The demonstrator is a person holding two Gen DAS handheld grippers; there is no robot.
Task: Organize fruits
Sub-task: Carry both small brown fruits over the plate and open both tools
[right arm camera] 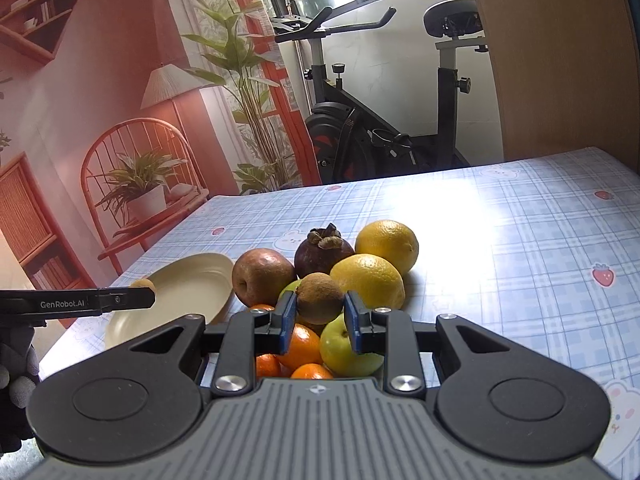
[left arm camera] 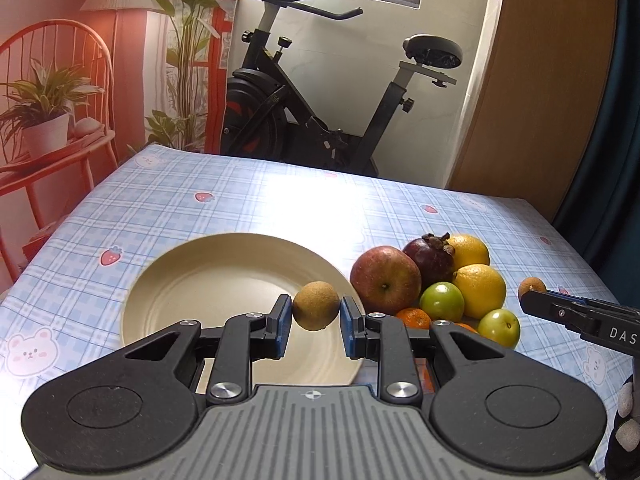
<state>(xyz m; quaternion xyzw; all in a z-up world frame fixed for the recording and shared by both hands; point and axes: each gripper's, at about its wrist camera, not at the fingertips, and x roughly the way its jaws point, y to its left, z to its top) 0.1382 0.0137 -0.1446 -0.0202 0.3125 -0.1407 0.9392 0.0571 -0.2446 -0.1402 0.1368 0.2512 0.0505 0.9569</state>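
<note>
Both grippers, left (left arm camera: 315, 314) and right (right arm camera: 320, 312), clamp jaws on round, brown, rough-skinned fruits (left arm camera: 316, 306).

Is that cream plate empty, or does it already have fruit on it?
Empty: the plate shows only bare cream surface. The small brown fruit is held above it in the left gripper.

The left gripper (left arm camera: 316, 312) points forward and somewhat down, its blue pads (left arm camera: 285, 318) pressed on either side of a small brown fruit (left arm camera: 316, 306). The right gripper (right arm camera: 320, 312) is angled likewise, its pads (right arm camera: 289, 318) clamped on a second brown fruit (right arm camera: 320, 298). A gloved hand (right arm camera: 18, 384) shows behind the left gripper, and another glove (left arm camera: 626, 420) behind the right.
</note>
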